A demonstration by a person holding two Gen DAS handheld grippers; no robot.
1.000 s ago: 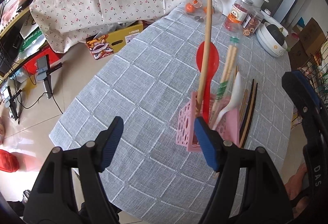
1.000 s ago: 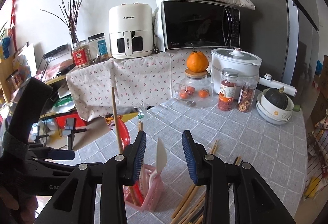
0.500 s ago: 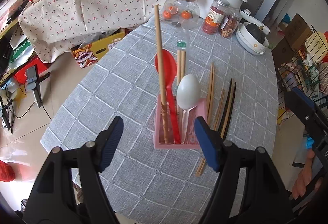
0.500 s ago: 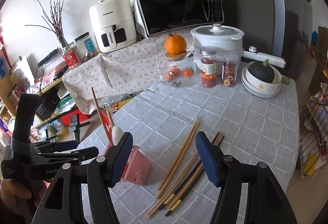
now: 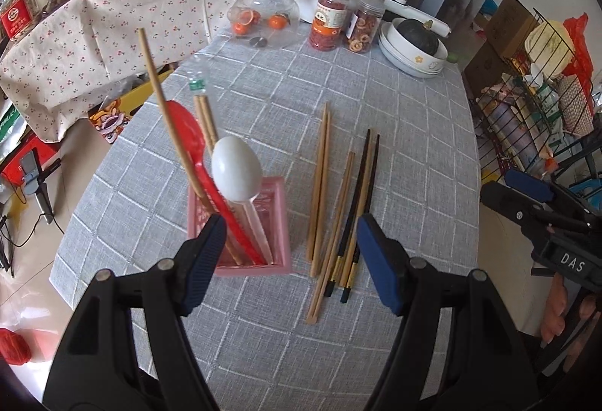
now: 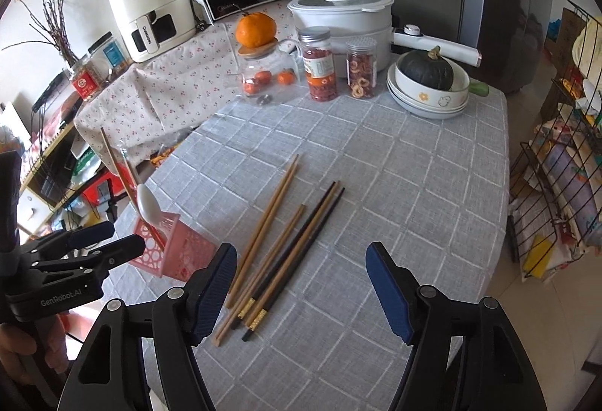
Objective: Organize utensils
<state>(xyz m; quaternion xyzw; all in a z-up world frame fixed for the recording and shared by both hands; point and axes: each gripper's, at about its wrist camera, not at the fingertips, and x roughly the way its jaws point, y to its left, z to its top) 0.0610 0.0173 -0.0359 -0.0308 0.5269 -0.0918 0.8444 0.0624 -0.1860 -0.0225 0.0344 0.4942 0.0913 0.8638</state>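
Note:
A pink holder [image 5: 280, 223] stands on the grey checked tablecloth with a white spoon [image 5: 236, 168], a red spoon [image 5: 188, 132], a long wooden handle [image 5: 158, 87] and a pair of chopsticks upright in it. To its right lie several loose wooden chopsticks [image 5: 320, 185] and a black pair [image 5: 361, 193]. My left gripper [image 5: 291, 241] hangs open above the holder's near edge with nothing between its fingers. My right gripper [image 6: 301, 260] is above the loose chopsticks' [image 6: 271, 208] near ends; its jaws are opening with nothing between them. The holder [image 6: 184, 253] is to its left.
At the table's far end stand a glass jar [image 6: 269, 72] with an orange on its lid, two snack jars [image 6: 320, 69], stacked bowls [image 6: 429, 99] holding a dark squash, and a white cooker [image 6: 342, 20]. A wire rack [image 6: 557, 185] stands off the table's right edge.
My right gripper has opened wider and swung right, from the holder to above the loose chopsticks. The left gripper has shifted right, so the holder now sits by its left finger.

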